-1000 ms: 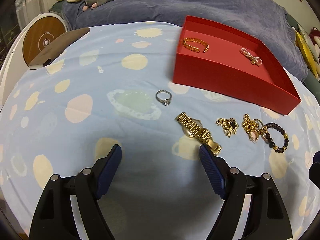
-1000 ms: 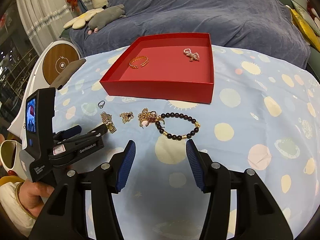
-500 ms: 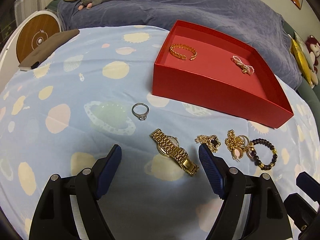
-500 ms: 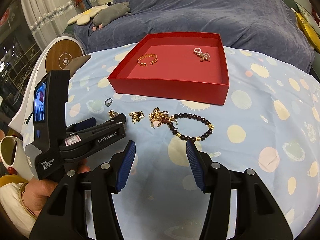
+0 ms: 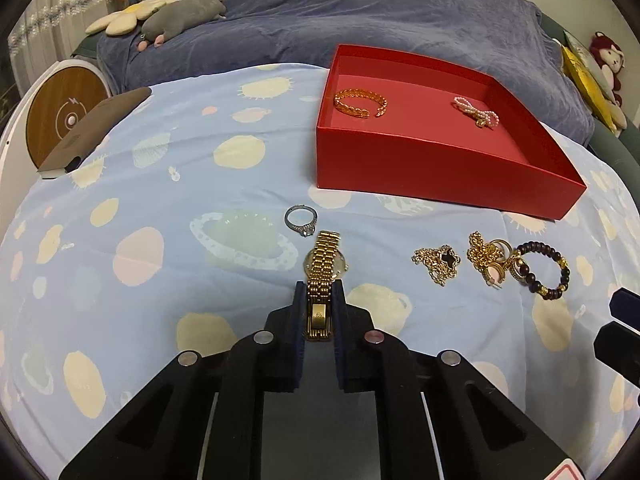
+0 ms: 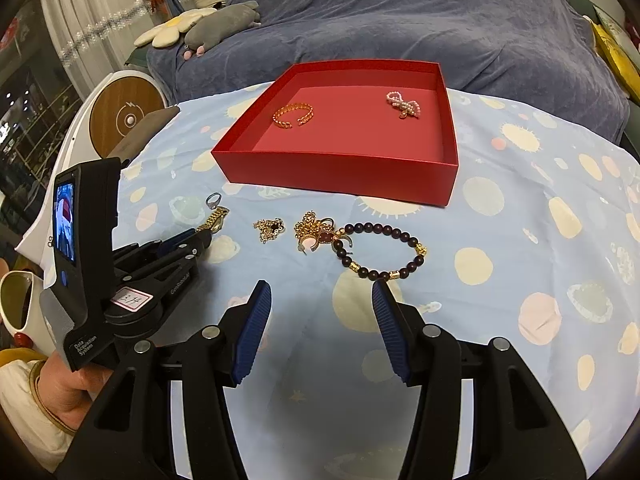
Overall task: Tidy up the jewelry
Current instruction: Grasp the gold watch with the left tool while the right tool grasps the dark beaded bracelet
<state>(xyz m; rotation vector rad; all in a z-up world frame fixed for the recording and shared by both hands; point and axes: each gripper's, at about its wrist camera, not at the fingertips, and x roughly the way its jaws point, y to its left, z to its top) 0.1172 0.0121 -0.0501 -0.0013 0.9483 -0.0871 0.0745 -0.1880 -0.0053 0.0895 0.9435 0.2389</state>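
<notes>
A gold watch (image 5: 325, 258) lies on the spotted blue cloth, and my left gripper (image 5: 320, 292) has its jaws closing on the clasp end of the band, pads against its sides. From the right wrist view the left gripper (image 6: 202, 236) tips down onto the watch (image 6: 218, 218). A silver ring (image 5: 302, 220) rests just beyond it. To the right lie a gold chain (image 5: 438, 262), a gold cluster (image 5: 488, 258) and a dark bead bracelet (image 6: 380, 250). The red box (image 5: 440, 168) holds a gold bangle (image 5: 360, 104) and a pearl piece (image 5: 476, 112). My right gripper (image 6: 322, 296) hangs open, nothing between its fingers.
A round wooden-faced device (image 5: 64, 120) and a brown case (image 5: 96, 128) sit at the cloth's left edge. A blue blanket (image 5: 380, 12) with plush toys lies behind the box. A person's hand (image 6: 68, 388) holds the left gripper at lower left.
The left gripper came forward over the gold watch and its jaws went from wide apart to closed on the band. The right gripper stayed nearly still.
</notes>
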